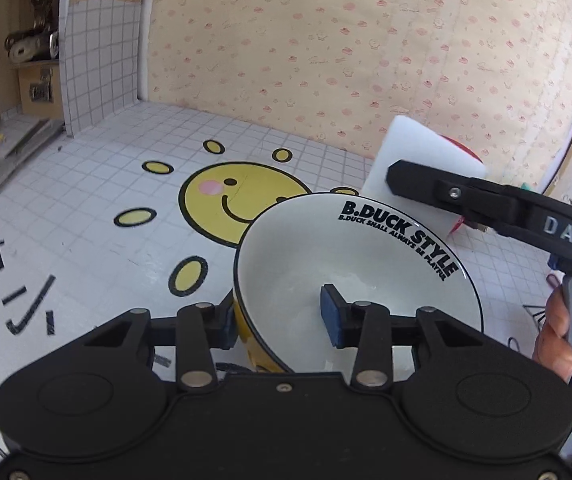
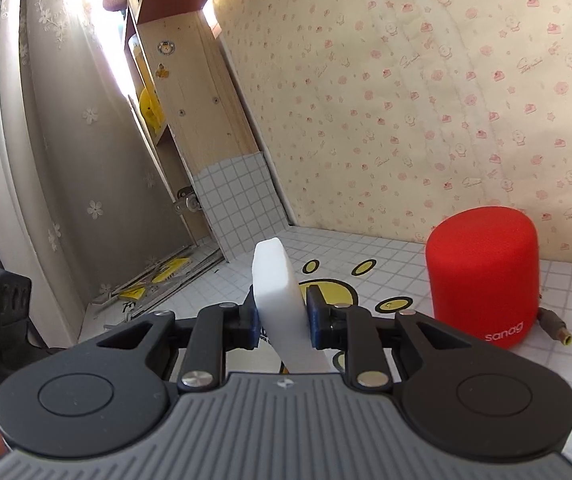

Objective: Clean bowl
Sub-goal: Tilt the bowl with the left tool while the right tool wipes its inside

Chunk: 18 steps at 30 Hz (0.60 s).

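White round ceramic bowl (image 1: pixel 349 264) with yellow outside, tilted, mouth facing two o'clock, wall pinched by left gripper (image 1: pixel 282 316), right gripper (image 2: pixel 282 312) clamping upright white foam sponge (image 2: pixel 276 280) at one o'clock of the bowl, red cylindrical speaker (image 2: pixel 483 276) behind.

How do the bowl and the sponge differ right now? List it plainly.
The bowl is round, glossy and printed with black lettering; the sponge is a plain, matte white block. The bowl is tilted, its wall between the left gripper jaws; the sponge stands on edge, squeezed in the right gripper. The bowl has a yellow outside; the sponge is white throughout. Both are held off the table.
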{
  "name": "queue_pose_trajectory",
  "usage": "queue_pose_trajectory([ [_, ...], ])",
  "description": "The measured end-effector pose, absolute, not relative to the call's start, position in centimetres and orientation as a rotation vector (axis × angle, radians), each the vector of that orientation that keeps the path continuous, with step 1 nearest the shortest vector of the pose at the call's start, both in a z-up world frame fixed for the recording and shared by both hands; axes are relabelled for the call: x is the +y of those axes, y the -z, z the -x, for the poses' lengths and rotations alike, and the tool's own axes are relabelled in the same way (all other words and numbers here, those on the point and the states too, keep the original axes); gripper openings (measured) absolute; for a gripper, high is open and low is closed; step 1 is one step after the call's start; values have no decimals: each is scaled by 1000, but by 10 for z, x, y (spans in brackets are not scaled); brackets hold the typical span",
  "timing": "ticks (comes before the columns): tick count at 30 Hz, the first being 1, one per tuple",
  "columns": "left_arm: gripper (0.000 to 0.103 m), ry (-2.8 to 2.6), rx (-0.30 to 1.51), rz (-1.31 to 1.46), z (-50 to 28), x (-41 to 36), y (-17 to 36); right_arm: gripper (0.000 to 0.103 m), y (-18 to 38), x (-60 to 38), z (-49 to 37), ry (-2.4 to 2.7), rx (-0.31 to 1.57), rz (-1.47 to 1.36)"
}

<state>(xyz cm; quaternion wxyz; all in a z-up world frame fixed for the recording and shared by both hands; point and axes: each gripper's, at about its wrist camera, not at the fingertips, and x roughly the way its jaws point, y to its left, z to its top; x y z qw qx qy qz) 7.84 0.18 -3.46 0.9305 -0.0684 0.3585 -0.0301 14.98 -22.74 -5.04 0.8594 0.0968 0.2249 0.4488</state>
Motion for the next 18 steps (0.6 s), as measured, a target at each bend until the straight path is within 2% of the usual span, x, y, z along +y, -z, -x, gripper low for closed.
queue_pose_trajectory([
  [10, 41, 61, 733, 139, -74, 4, 34, 25, 46, -245, -131, -973, 498, -86],
  [16, 41, 140, 696, 37, -81, 9, 26, 26, 49, -240, -132, -965, 503, -78],
  [18, 44, 154, 682, -13, -85, 9, 22, 26, 49, -240, -132, -965, 503, -79],
])
